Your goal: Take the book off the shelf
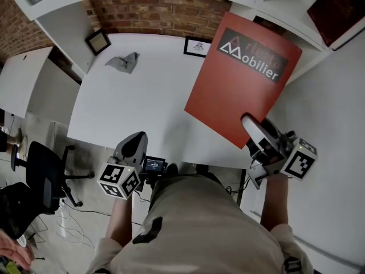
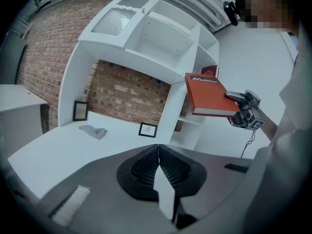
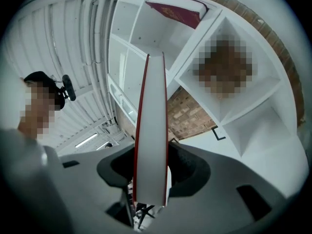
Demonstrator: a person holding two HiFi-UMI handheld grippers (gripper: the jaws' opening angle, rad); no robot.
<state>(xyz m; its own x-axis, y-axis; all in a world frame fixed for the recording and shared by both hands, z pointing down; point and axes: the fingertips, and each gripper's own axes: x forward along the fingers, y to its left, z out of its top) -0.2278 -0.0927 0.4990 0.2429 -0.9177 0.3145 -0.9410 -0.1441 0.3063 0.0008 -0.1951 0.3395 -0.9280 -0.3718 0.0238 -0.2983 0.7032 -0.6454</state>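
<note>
Closest to the head camera is the person's beige shirt [image 1: 211, 221], filling the 6 o'clock part of that view. Just beyond it, at 7 o'clock, the left gripper [image 1: 136, 138] hangs over the near edge of the white table [image 1: 142, 107]. The left gripper view shows its jaws pressed together with nothing between them [image 2: 158, 152].

At 4 o'clock the right gripper [image 1: 252, 125] has hold of the red book [image 1: 239, 90]. Its jaws stand partly open, clamped on the book's near corner. The right gripper view looks straight along the white page edge [image 3: 152, 130], which runs up from between the two pads [image 3: 152, 172] with a thin red cover on each side.

The book lies flat in the air at 1 o'clock, over the far right corner of the table and in front of the white shelf [image 1: 296, 4]. White lettering shows on its cover. From the left gripper view it sits level at 2 o'clock [image 2: 207, 99]; whether its far edge touches the shelf [image 2: 146, 43] cannot be told.

A dark red book [image 1: 339, 4] lies in a shelf compartment at 1 o'clock. On the table, a small black picture frame [image 1: 97, 41] stands at 11 o'clock, a second frame [image 1: 197, 47] at 12 o'clock against the brick wall [image 1: 159, 7], and a crumpled grey cloth [image 1: 124, 63] lies between them. A black office chair [image 1: 43, 176] stands on the floor at 8 o'clock.
</note>
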